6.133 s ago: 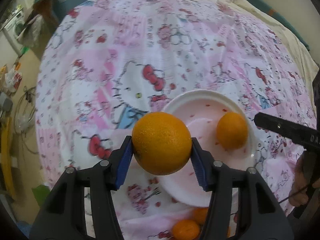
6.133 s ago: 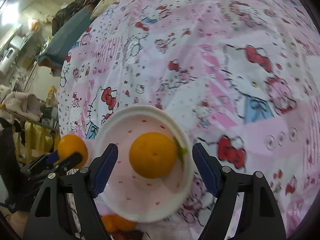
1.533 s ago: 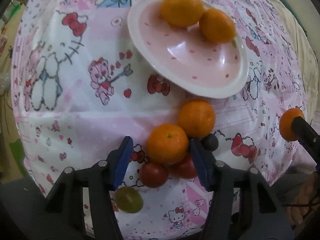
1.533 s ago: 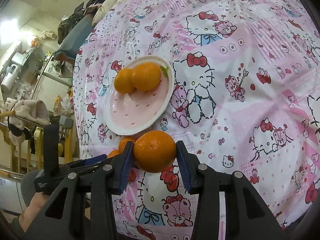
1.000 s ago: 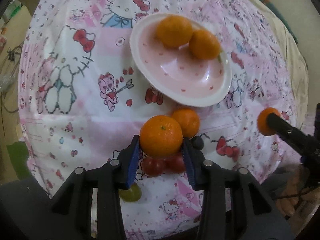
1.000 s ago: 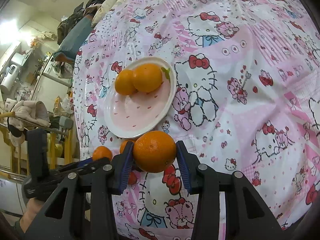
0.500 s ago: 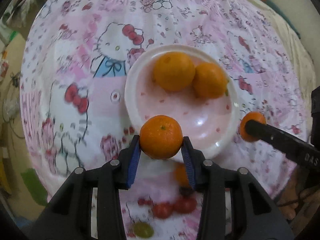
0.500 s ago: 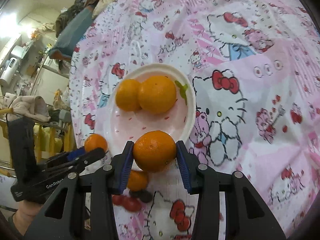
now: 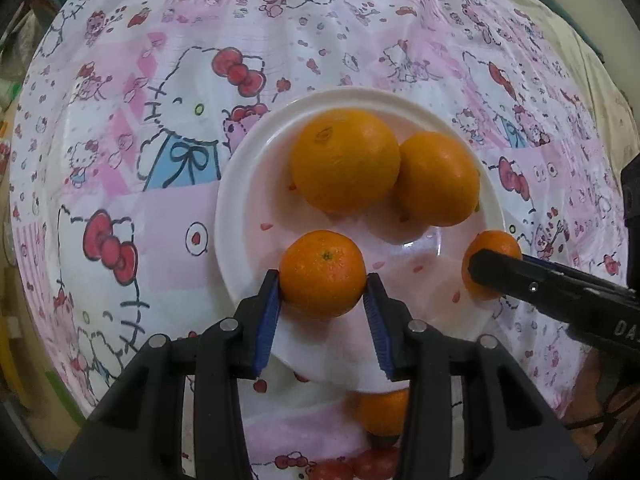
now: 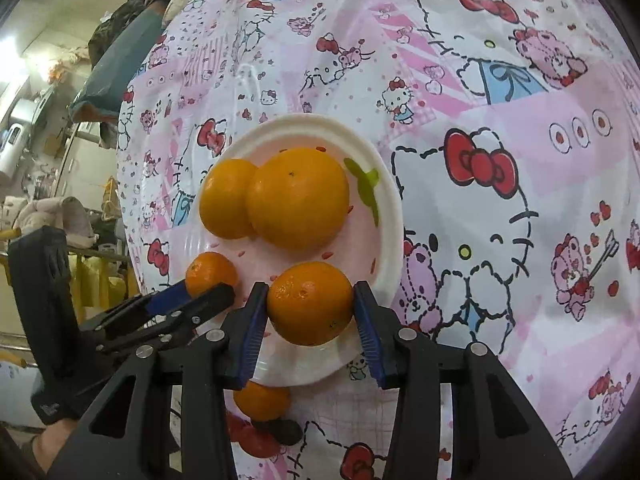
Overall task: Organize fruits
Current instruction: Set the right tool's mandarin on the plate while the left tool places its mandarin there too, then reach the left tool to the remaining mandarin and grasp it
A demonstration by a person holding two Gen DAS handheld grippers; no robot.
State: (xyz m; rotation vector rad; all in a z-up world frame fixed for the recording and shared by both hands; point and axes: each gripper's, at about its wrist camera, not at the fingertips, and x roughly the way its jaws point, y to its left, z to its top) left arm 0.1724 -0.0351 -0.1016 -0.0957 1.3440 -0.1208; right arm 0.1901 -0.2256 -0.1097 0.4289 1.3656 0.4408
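A white and pink plate (image 9: pixel 244 184) (image 10: pixel 384 184) holds two oranges, one large (image 9: pixel 344 160) (image 10: pixel 298 198) and one beside it (image 9: pixel 438 180) (image 10: pixel 224 200). My left gripper (image 9: pixel 322 286) is shut on a small orange (image 9: pixel 322 274) over the plate's near left edge; this gripper also shows in the right wrist view (image 10: pixel 208 284). My right gripper (image 10: pixel 310 304) is shut on another orange (image 10: pixel 310 302) over the plate's near rim; that orange also shows in the left wrist view (image 9: pixel 490 252).
A loose orange (image 9: pixel 382 412) (image 10: pixel 262 400) lies on the Hello Kitty cloth (image 9: pixel 160 80) just before the plate, with red tomatoes (image 9: pixel 352 466) and a dark fruit (image 10: pixel 280 432) nearer still. Room clutter lies past the table's left edge (image 10: pixel 60 160).
Both grippers have carried their oranges forward from the table's near edge to above the plate. The left one picked its orange up from the loose pile.
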